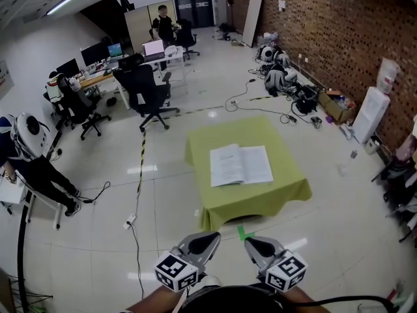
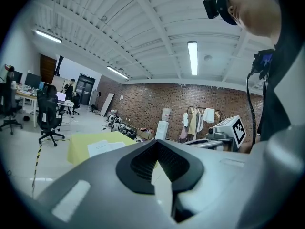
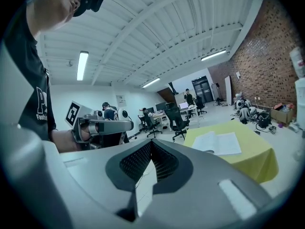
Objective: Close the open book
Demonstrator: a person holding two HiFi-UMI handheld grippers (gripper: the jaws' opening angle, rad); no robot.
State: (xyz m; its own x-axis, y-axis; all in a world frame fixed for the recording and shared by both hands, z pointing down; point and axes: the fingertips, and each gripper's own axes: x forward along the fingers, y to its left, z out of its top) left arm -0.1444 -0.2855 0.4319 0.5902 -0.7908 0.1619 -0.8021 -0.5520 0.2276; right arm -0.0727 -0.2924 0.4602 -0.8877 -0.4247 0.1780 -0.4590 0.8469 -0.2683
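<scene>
An open book (image 1: 240, 164) lies flat, pages up, on a small table with a yellow-green cloth (image 1: 260, 201) in the middle of the room. Both grippers are held side by side low in the head view, well short of the table and pointing towards it. My left gripper (image 1: 210, 238) is shut with nothing between its jaws, and so is my right gripper (image 1: 251, 242). In the left gripper view the book (image 2: 104, 147) shows beyond the jaws (image 2: 159, 162) at the left. The right gripper view has the book (image 3: 217, 142) at the right, past its jaws (image 3: 148, 163).
Bare floor with a green tape mark (image 1: 242, 232) lies between me and the table. A cable (image 1: 135, 237) runs along the floor at the left. Office chairs (image 1: 148, 93), desks and a seated person (image 1: 29, 158) stand at the left. Clutter lines the brick wall (image 1: 339, 25) at the right.
</scene>
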